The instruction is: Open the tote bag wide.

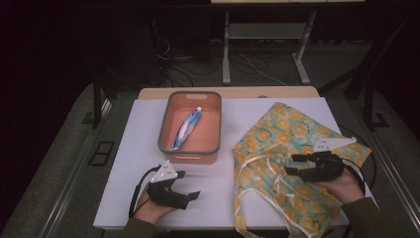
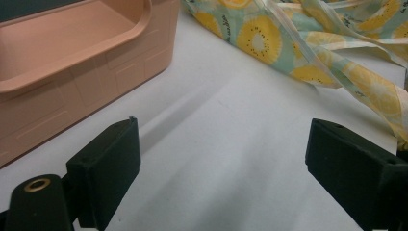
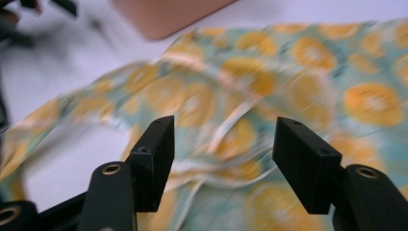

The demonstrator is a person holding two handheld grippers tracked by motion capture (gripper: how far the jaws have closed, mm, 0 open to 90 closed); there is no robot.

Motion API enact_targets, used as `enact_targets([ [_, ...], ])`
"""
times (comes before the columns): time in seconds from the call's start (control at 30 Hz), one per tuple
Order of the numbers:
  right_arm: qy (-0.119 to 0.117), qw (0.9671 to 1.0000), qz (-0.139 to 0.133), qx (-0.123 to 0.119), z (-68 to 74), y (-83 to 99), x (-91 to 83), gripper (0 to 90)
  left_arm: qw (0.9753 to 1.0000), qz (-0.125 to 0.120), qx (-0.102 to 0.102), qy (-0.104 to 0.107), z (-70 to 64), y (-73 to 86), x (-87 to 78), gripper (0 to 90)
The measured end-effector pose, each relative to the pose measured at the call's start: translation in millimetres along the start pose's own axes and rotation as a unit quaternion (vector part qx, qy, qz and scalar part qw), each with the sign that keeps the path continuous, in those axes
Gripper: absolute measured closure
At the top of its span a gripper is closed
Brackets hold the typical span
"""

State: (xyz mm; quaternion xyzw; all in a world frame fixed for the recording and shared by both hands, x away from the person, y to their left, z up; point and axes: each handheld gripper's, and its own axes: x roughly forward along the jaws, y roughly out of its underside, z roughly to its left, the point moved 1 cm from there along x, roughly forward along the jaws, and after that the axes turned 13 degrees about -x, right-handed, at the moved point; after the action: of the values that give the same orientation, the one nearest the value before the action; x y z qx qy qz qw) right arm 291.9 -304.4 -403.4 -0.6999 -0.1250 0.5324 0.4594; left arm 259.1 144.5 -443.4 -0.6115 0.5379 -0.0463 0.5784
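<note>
High view: looked forward, down on table (image 1: pixel 148 198) from afar | left gripper view: low, close, faced bin (image 2: pixel 96 62), cloth (image 2: pixel 288 43) | right gripper view: close above cloth (image 3: pixel 288 96) | shared: bin, cloth

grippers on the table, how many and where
2. The left gripper hovers over bare white table in front of the pink bin, jaws open. The right gripper sits over the orange-print apron, jaws open, gripping nothing.

A dim room — grey floor (image 1: pixel 54 148) strewn with cables (image 1: pixel 247 64); a metal-legged table (image 1: pixel 267 34) stands behind.
</note>
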Motion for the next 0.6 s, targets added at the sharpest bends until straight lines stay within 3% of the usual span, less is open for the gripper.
enact_targets([
  [0.13,-0.016,0.9996,0.023,-0.007,14.7,11.4,1.4,39.0,1.0000,0.000,0.000,0.000,-0.1,0.1,0.3,10.9],
  [0.27,-0.034,0.9975,0.062,-0.009,21.2,25.4,8.7,46.9,1.0000,0.001,0.000,0.000,0.0,0.1,1.2,11.0],
  [0.4,-0.060,0.9946,0.084,-0.012,21.6,30.3,18.7,72.6,1.0000,0.002,0.000,0.000,-0.8,0.3,1.4,11.1],
  [0.43,-0.060,0.9946,0.084,-0.012,21.6,30.3,18.7,72.6,1.0000,0.002,0.000,0.000,-0.8,0.3,1.4,11.1],
  [0.47,-0.067,0.9936,0.089,-0.020,22.8,28.8,20.6,84.9,1.0000,0.001,-0.001,0.000,-0.2,0.3,1.4,11.1],
  [0.5,-0.063,0.9937,0.089,-0.026,23.1,27.9,20.0,88.9,1.0000,0.002,-0.001,0.000,0.1,0.2,1.5,11.1],
  [0.6,-0.039,0.9968,0.063,-0.028,16.4,23.2,11.6,89.2,1.0000,0.001,-0.003,0.001,0.6,0.3,1.9,11.1],
])
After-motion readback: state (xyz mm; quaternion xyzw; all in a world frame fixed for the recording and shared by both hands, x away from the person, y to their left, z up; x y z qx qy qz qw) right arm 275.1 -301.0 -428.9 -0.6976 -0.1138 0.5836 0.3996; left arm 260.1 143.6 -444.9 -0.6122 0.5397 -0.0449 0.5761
